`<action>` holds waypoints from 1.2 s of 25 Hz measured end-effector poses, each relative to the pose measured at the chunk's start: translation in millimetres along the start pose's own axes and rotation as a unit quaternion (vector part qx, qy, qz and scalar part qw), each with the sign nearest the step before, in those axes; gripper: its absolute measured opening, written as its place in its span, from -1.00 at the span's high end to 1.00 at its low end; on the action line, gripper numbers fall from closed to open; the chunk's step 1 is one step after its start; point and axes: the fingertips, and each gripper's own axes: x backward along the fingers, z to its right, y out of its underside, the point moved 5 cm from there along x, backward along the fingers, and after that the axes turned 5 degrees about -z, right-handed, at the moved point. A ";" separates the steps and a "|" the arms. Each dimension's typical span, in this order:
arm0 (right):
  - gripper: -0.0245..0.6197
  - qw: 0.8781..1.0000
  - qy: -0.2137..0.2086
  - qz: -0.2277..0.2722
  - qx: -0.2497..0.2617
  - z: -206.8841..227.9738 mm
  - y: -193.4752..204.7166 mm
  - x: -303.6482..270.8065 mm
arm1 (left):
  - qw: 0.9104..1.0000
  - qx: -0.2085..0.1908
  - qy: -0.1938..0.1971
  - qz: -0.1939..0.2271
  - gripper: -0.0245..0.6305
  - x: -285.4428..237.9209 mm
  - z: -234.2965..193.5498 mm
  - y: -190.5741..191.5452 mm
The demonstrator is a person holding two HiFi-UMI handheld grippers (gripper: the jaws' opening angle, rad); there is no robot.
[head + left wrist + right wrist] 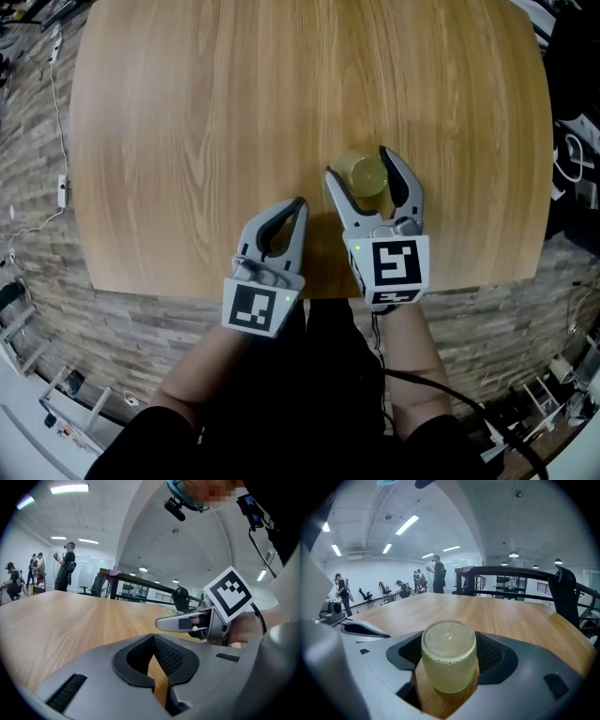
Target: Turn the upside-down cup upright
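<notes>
Right gripper (357, 162) jaws wide around upside-down yellow cup (449, 656), left gripper (299, 202) jaws closed, wooden table (187, 141)

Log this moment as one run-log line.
cup: upside down on table | right tool: open, jaws either side of cup, not gripping | left tool: shut, empty | stage: pre-grasp

A large open-plan office or lab hall: ceiling strip lights (407, 524) above the wooden surface (234, 112), office chairs (565, 595) and standing people (438, 575) beyond its far edge.
</notes>
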 end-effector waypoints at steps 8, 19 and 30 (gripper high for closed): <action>-0.07 0.996 -0.034 0.063 -0.049 10.3 -20.6 29.7 | 0.998 -0.005 0.068 0.005 0.33 -3.5 15.0 0.2; -0.07 0.985 -0.097 0.121 -0.078 24.4 -34.8 78.1 | 0.977 0.049 0.208 0.025 0.26 -28.0 51.8 -19.0; -0.07 0.971 -0.147 0.145 -0.119 30.6 -16.3 86.4 | 0.942 0.118 0.306 0.071 0.46 -25.5 56.7 -13.1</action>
